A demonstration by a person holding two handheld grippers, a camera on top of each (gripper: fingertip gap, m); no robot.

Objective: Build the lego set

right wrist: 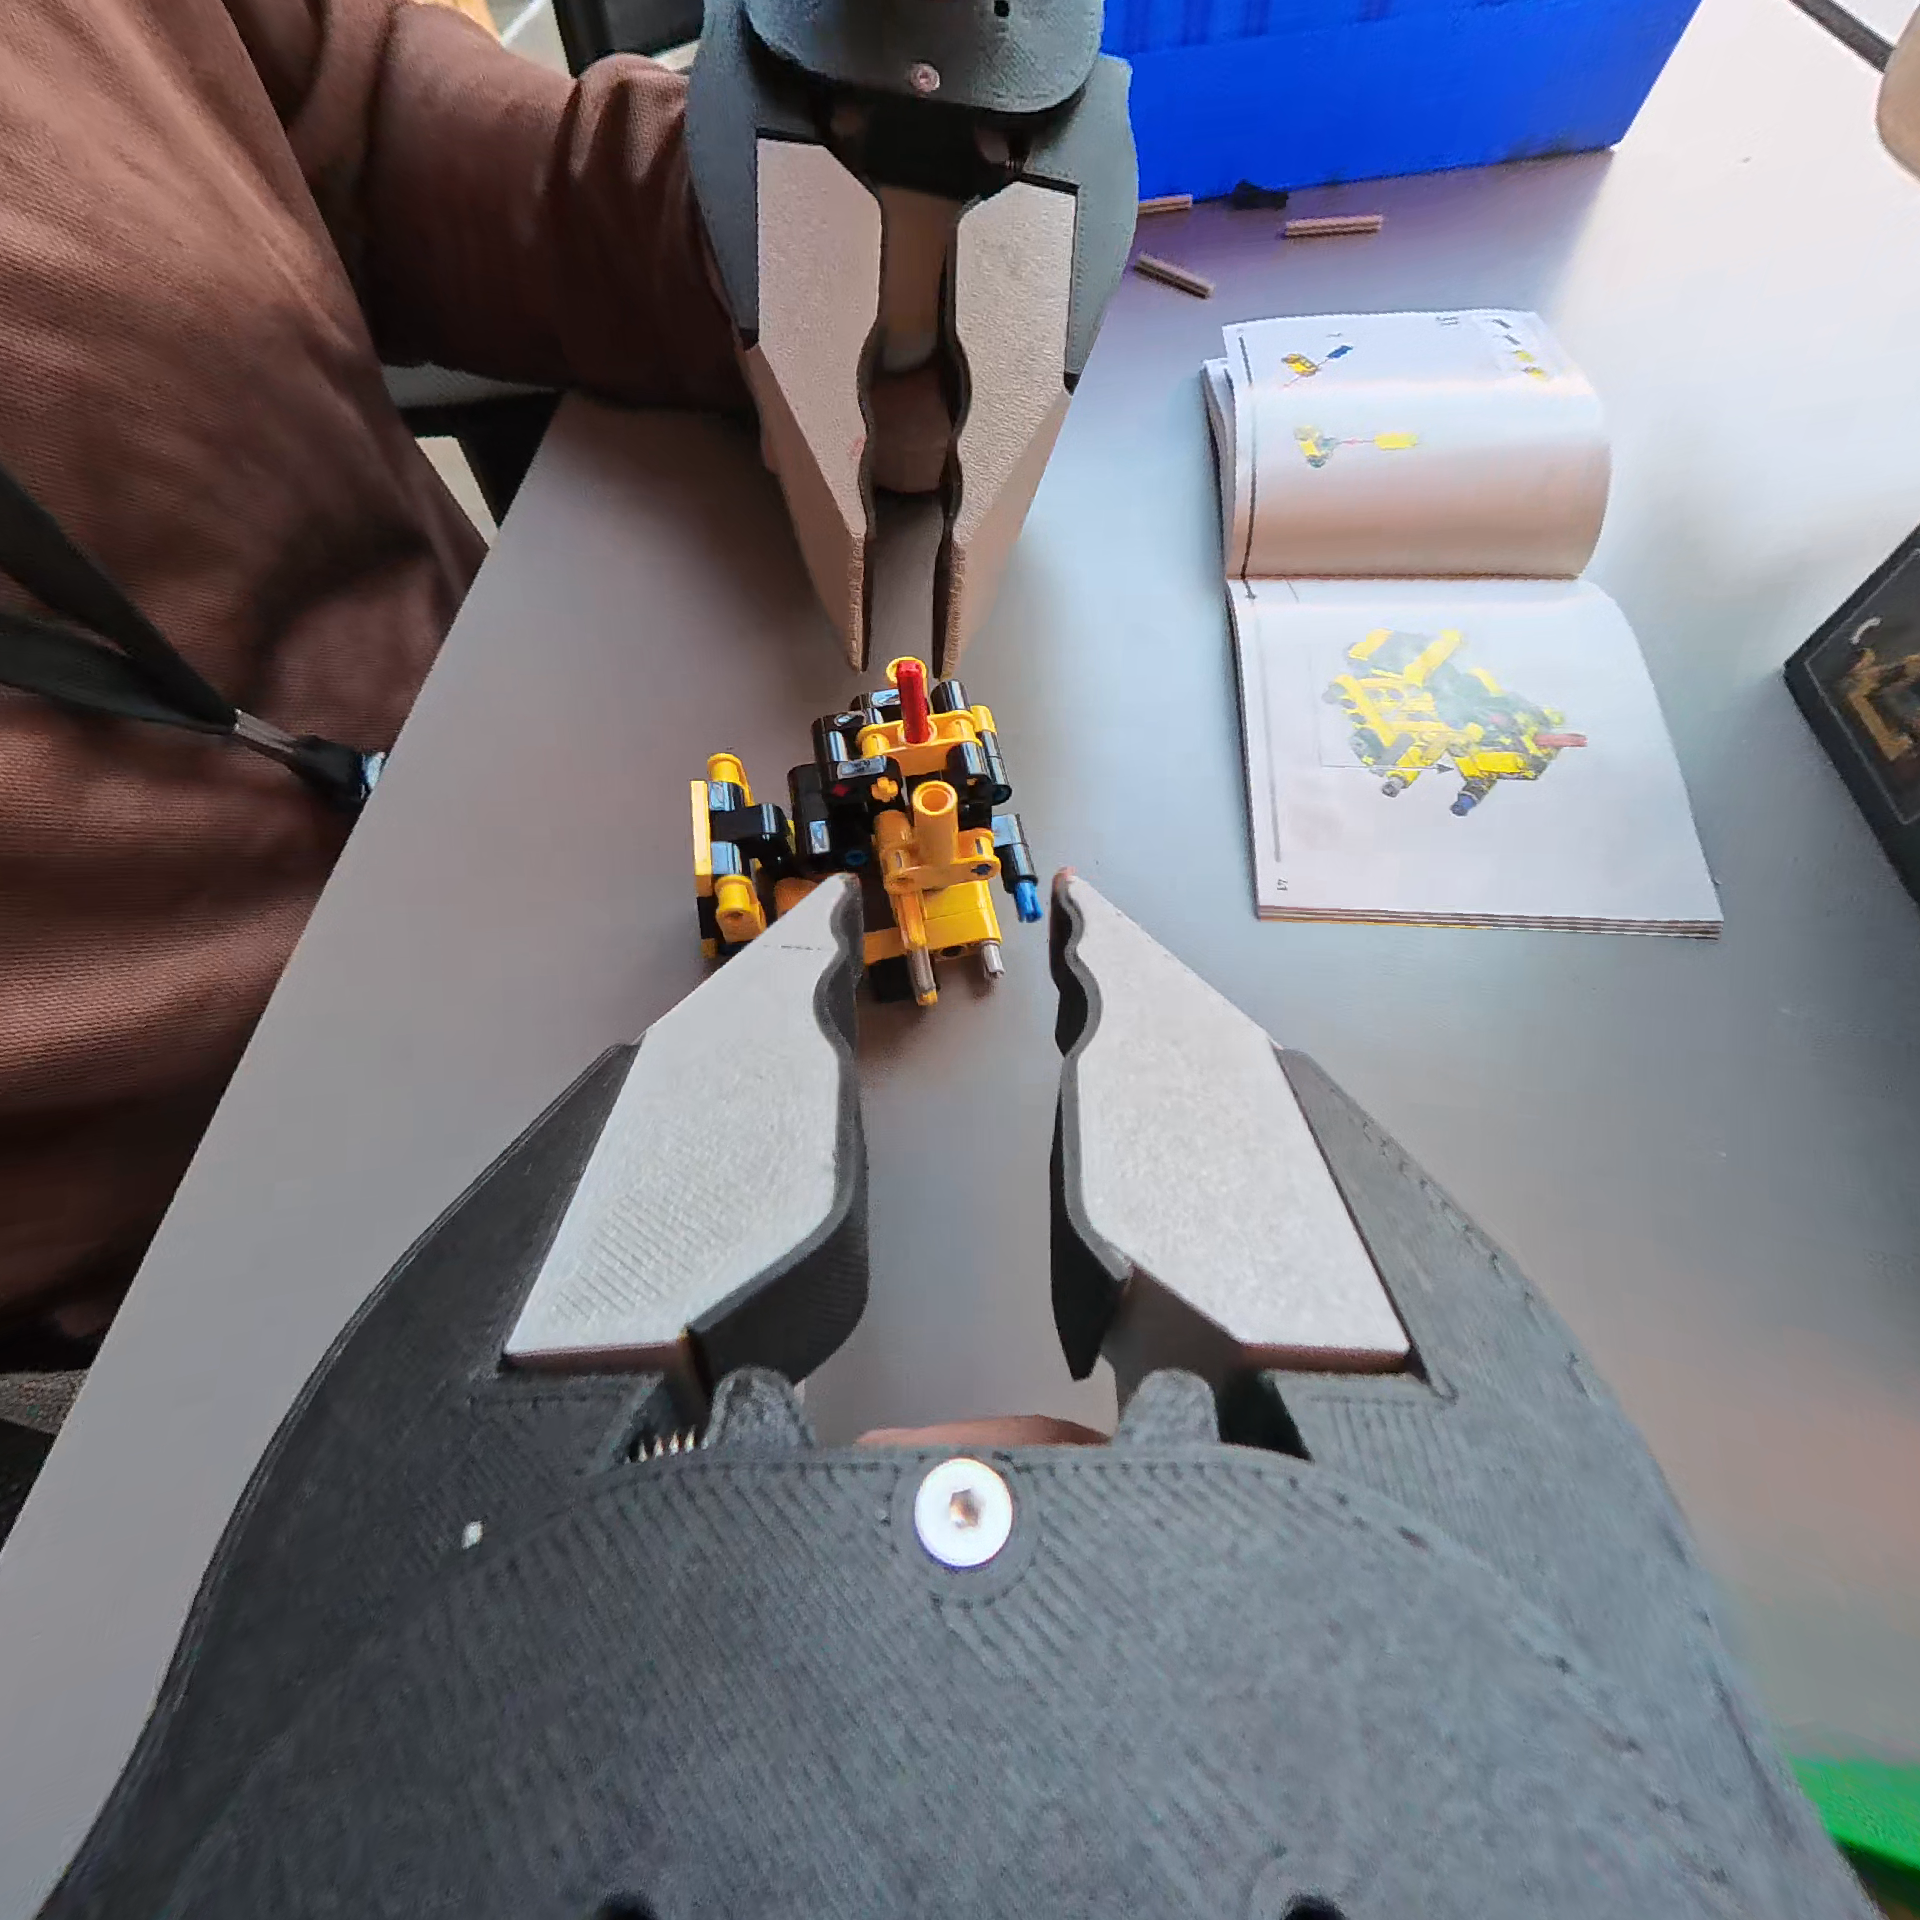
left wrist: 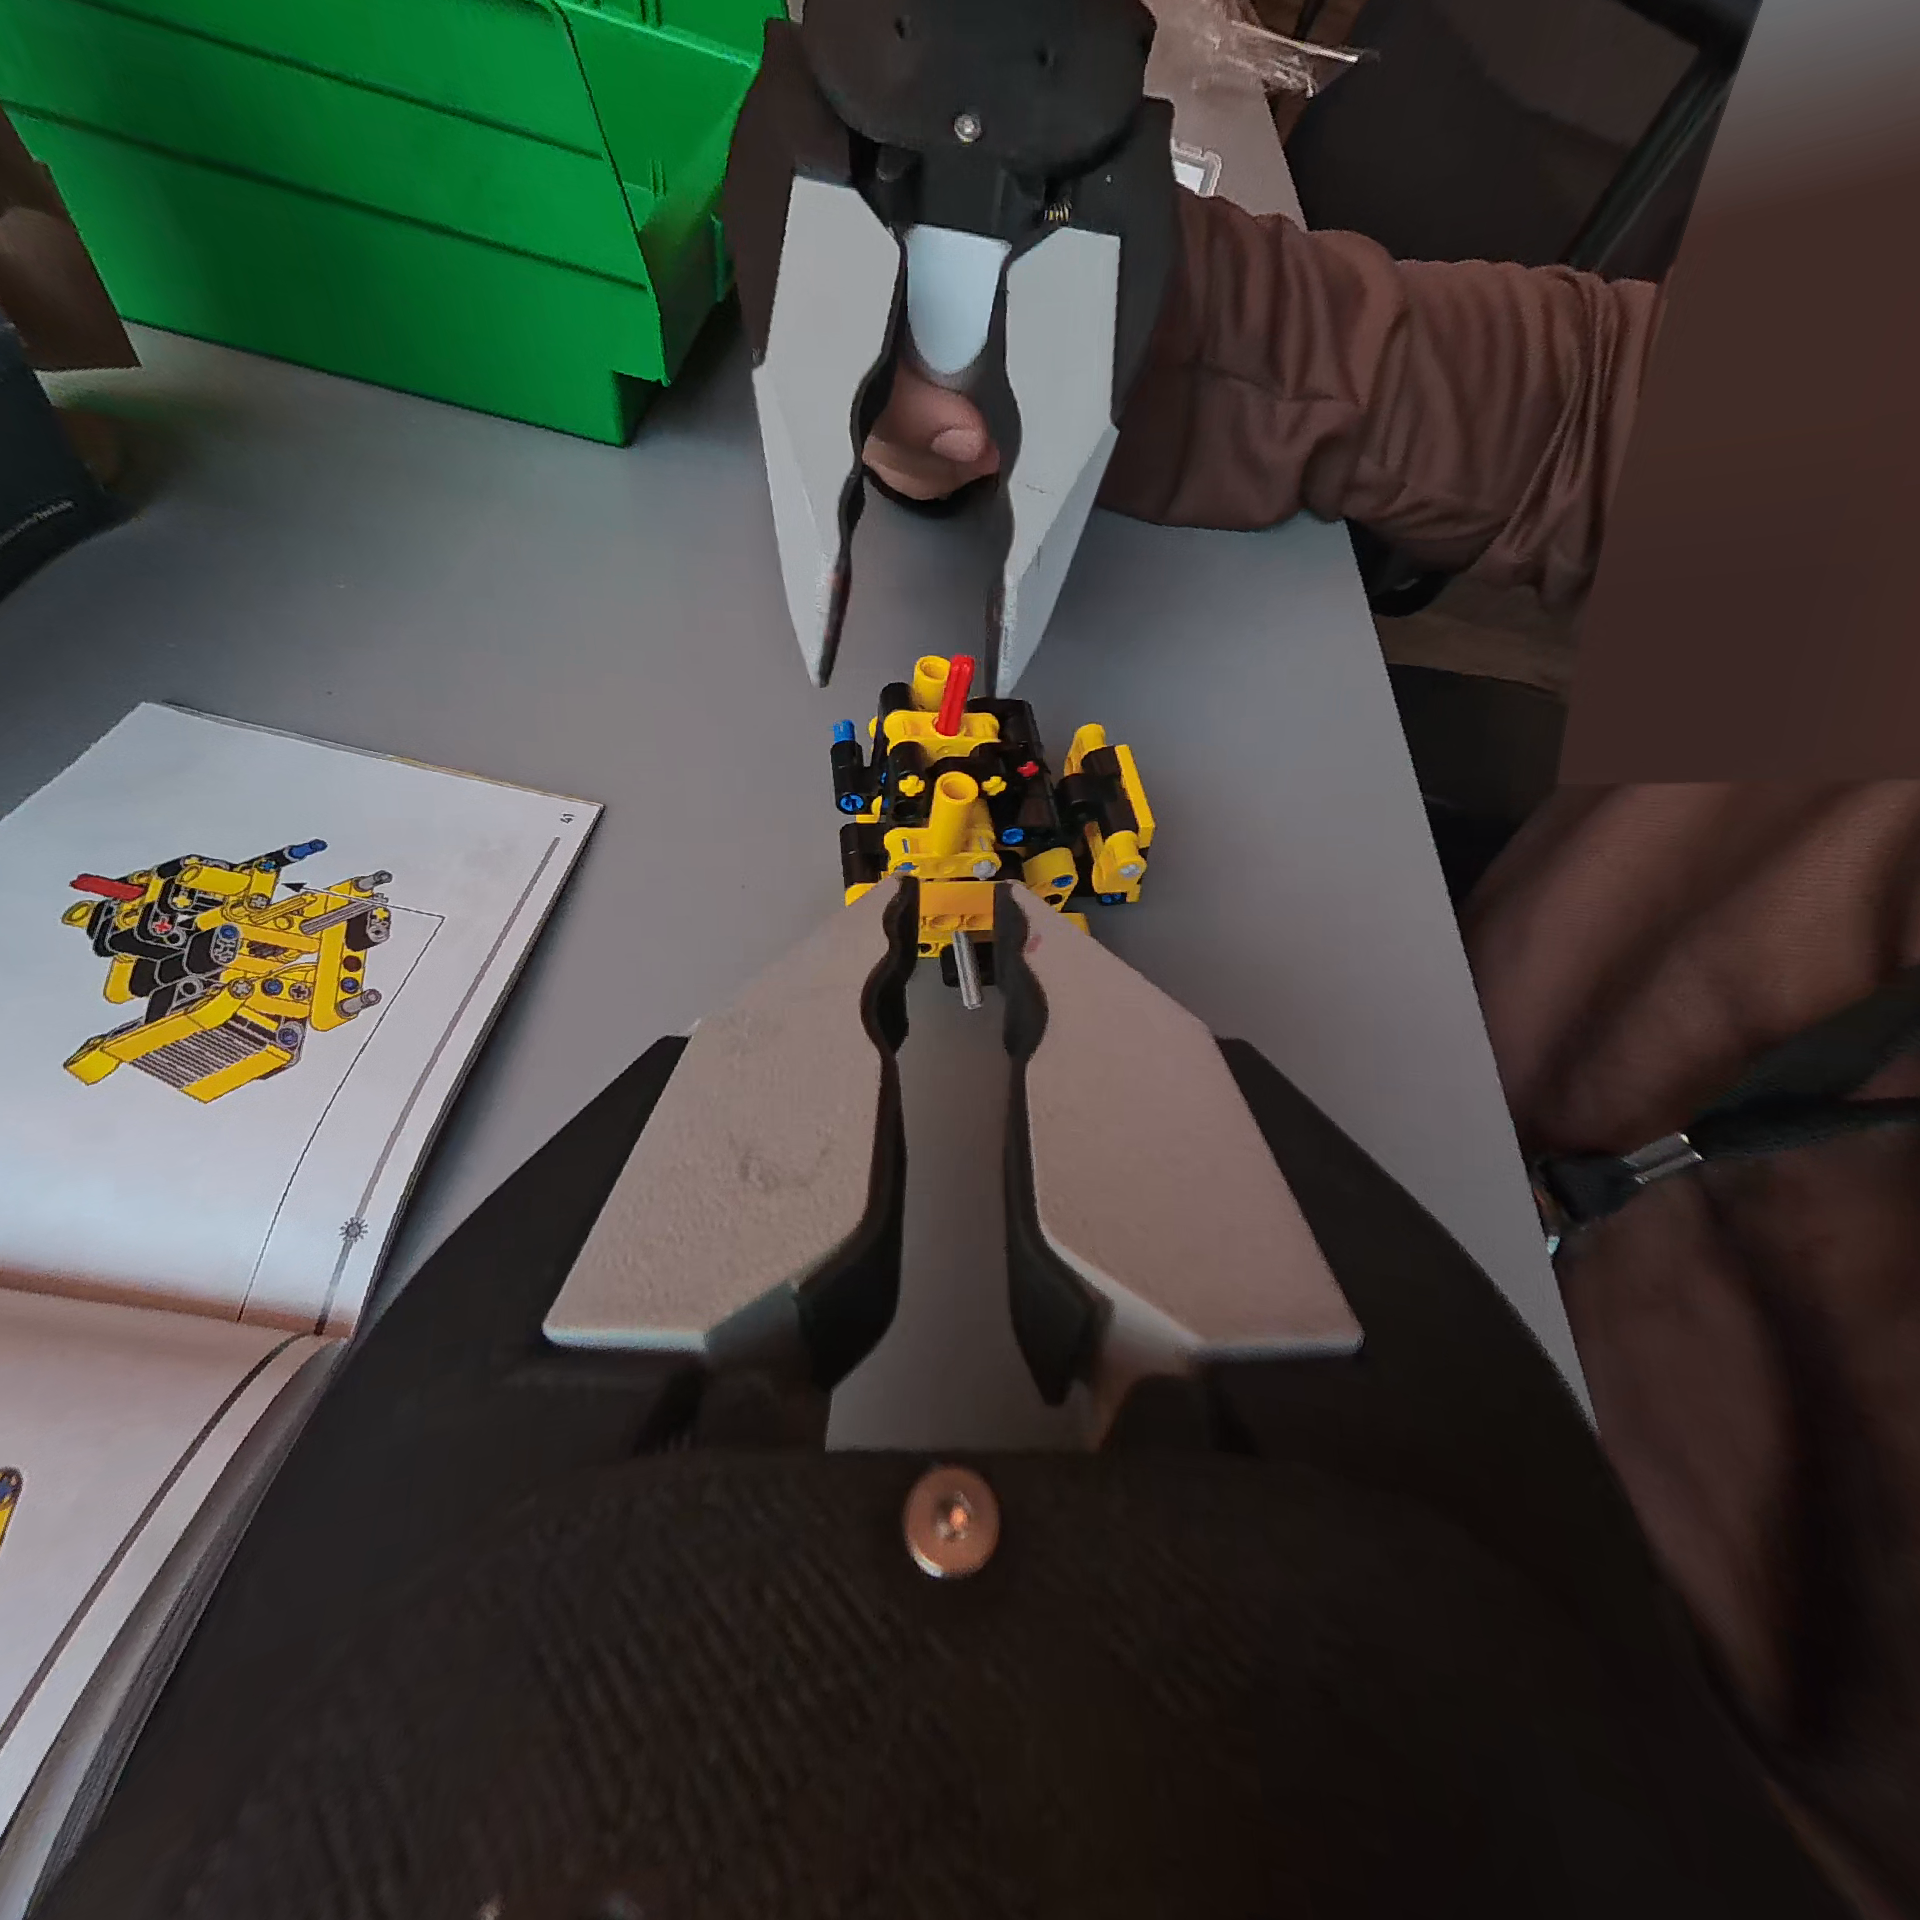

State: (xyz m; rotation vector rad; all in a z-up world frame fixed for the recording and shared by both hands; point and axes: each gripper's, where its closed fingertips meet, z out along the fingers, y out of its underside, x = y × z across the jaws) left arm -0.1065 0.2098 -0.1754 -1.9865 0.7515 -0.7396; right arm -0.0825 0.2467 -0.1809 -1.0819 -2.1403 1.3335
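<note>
Left gripper: jaws narrowly parted, tips set either side of the near yellow end of the lego model; whether the pads actually press the brick cannot be told, the gap matching the block's width closely

Right gripper: jaws apart, holding nothing; left tip overlaps the model's edge in its own view, right tip stands clear beside a blue pin. In the left wrist view its tips hang just above the red axle

Lego model: yellow and black part-built assembly, resting on the grey table near the person's edge, between the two grippers. Red axle upright at one end; yellow tube connector upright mid-body; grey axle ends protruding toward the right gripper's side

Instruction booklet: open flat on the table, well apart from the model, page showing a fuller yellow build

Green bin, blue bin: far table edges. Small brown sticks near the blue bin. Dark box beside the booklet

Step in hand (judgement): bracing the model for repositioning or for the next part; no loose piece is held

Next move calls for: a firm left grip on the yellow block, then the right gripper closing on the model or fetching a part, clear of the upright red axle
</note>
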